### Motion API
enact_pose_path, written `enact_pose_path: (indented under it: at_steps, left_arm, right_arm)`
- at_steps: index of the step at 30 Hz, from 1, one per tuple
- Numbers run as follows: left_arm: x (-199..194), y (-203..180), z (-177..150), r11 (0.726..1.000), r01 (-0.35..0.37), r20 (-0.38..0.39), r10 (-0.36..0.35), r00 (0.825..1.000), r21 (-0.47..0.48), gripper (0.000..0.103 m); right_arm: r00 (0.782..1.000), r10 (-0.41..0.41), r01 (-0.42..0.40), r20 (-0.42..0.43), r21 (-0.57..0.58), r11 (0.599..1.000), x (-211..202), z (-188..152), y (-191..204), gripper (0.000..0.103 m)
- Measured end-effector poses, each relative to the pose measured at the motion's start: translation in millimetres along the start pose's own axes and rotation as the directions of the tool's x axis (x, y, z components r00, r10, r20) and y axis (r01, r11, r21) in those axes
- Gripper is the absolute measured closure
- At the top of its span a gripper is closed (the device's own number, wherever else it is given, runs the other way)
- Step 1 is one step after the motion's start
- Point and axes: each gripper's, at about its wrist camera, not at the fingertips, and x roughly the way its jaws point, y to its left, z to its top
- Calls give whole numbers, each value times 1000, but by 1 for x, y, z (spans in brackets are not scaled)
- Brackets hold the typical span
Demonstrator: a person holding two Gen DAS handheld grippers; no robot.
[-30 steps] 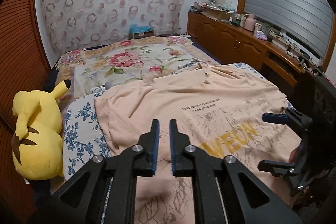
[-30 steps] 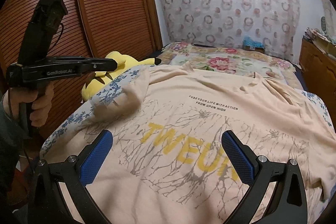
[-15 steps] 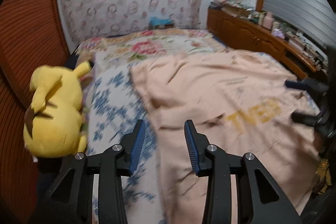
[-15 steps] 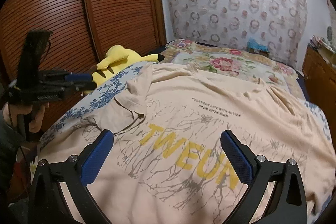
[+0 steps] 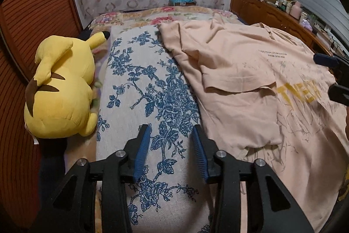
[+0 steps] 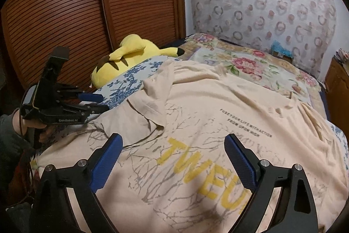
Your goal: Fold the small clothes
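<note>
A peach T-shirt [image 6: 218, 123] lies spread on a bed [image 5: 152, 84], one sleeve folded inward over its chest. The left tongs [image 5: 171, 154] hang released above blue floral bedding at the shirt's nine o'clock. The right tongs [image 6: 173, 165] gape wide above the yellow lettering. A yellow plush toy [image 5: 61, 88] rests at far left.

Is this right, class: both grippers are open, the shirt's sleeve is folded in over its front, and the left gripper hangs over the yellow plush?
Not quite. The left gripper hangs over the blue-flowered cloth, between the yellow plush and the shirt, as the left wrist view shows. The rest holds: the right gripper is open too, and the sleeve lies folded in.
</note>
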Motion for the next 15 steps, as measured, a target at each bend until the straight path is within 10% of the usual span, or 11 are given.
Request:
enact_pose_path:
  at_steps: [15]
  left_arm:
    - [2,-2,-2,1000,6,16,-6,1000,10,34]
  right_arm:
    - [998,47,-48,-42,-26,998,20,13,-3,42]
